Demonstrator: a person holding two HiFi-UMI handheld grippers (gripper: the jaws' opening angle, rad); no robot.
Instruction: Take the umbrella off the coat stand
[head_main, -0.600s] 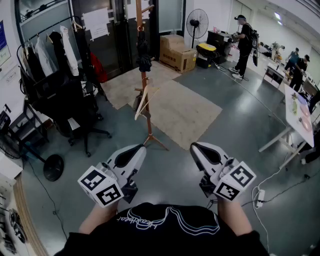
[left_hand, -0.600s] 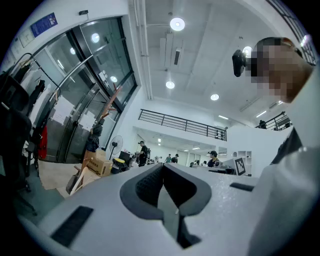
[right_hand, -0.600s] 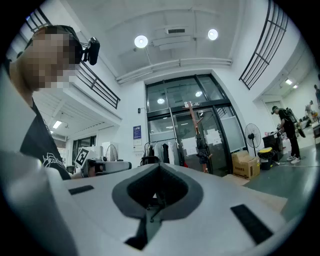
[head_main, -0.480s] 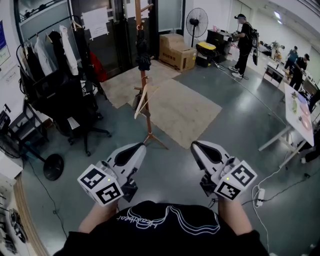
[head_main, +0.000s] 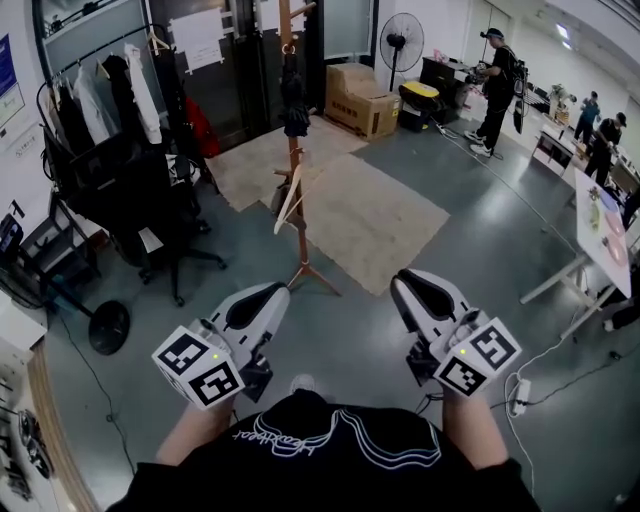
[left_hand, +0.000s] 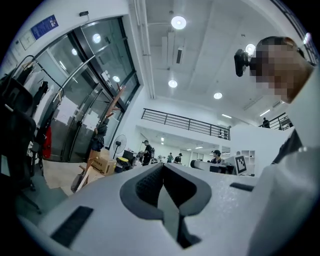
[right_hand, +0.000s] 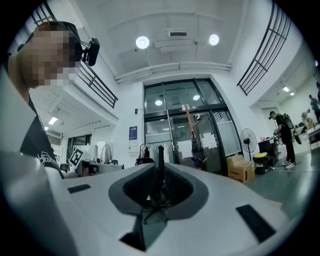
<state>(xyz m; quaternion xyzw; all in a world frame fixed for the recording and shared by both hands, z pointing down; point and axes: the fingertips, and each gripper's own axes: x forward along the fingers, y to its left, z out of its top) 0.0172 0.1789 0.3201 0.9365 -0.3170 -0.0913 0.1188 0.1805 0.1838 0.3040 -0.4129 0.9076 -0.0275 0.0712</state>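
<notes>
**Umbrella waits on its stand, both tongs empty**

We face the wooden coat stand (head_main: 295, 165) at our 12 o'clock, where the dark folded umbrella (head_main: 294, 100) hangs high on the pole, well apart from us. The left gripper (head_main: 268, 296) and the right gripper (head_main: 408, 282) are held out level side by side. Each has its jaws pressed together with nothing between them.

A pale wooden hanger (head_main: 288, 200) dangles lower on the same pole, below the umbrella. The stand's feet sit at the left edge of a beige rug (head_main: 375, 215) that spreads away toward 1 o'clock.

At 10 o'clock a black office chair (head_main: 150, 205) and a clothes rack (head_main: 100, 95) of dark and white garments crowd in near the stand. A round black base (head_main: 108, 330) lies on the floor at 9 o'clock.

Far off at 1 o'clock sit a cardboard box (head_main: 362, 100) and a standing fan (head_main: 402, 45), with a person (head_main: 497, 85) in dark clothes beyond them. A white table (head_main: 590, 215) edges in at 3 o'clock, and a power strip (head_main: 519, 392) lies at 4 o'clock.

The grey floor (head_main: 340, 330) between us and the stand is open. The room is wide on the stand's right across the rug, and narrower on its left beside the chair.
</notes>
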